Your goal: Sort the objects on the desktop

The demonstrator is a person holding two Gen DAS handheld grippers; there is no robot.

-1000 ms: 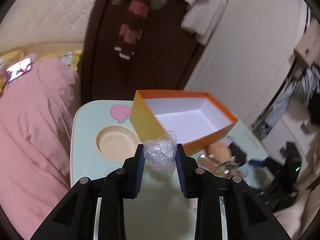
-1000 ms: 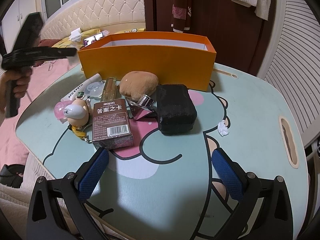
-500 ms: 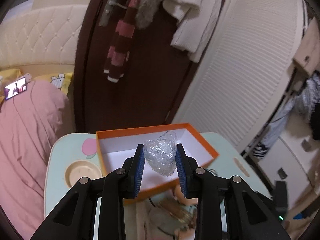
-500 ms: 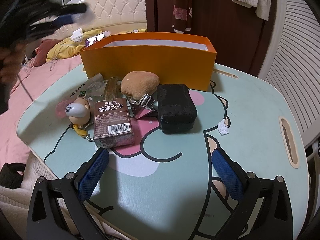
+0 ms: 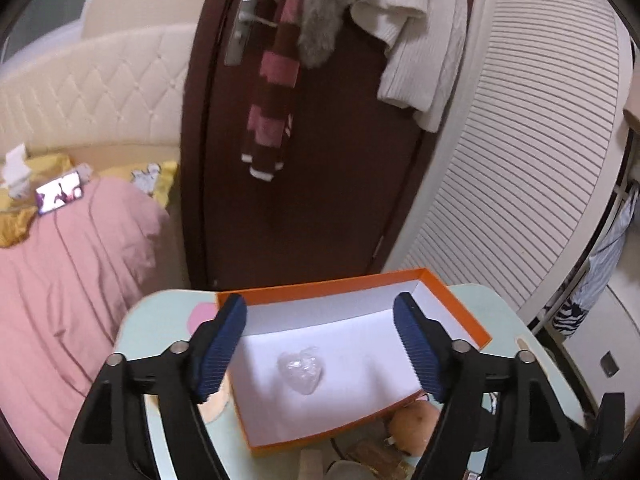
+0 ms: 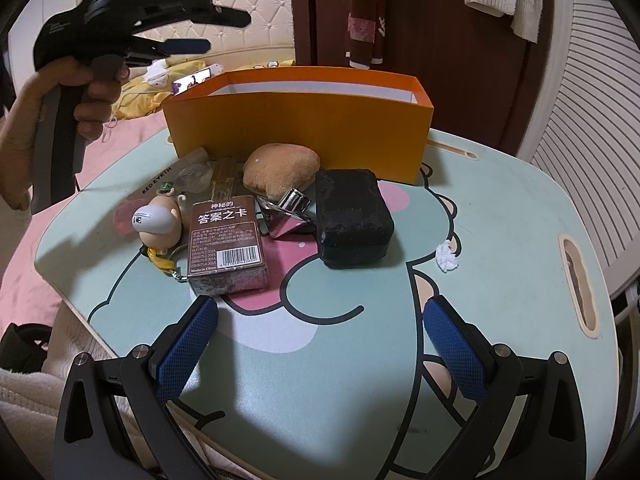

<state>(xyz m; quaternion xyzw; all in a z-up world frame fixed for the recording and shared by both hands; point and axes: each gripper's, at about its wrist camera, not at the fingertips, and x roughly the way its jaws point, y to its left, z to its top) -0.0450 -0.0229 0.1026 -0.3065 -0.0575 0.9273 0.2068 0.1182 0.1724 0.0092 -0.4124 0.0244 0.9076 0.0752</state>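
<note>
My left gripper hangs open above the orange box, and a crumpled clear plastic wad lies on the box's white floor below it. In the right wrist view the same box stands at the back of the table, with the left gripper held high by a hand to its left. My right gripper is open and low over the near table. In front of the box lie a brown card box, a black case, a brown plush, a silver object and a small figure keychain.
The pale green cartoon table has a handle slot at its right edge and a scrap of white tissue beside the black case. A pink bed lies left, a dark door behind the table.
My left gripper has opened and let the plastic wad drop into the orange box; it has also risen and moved over the box. My right gripper has stayed put.
</note>
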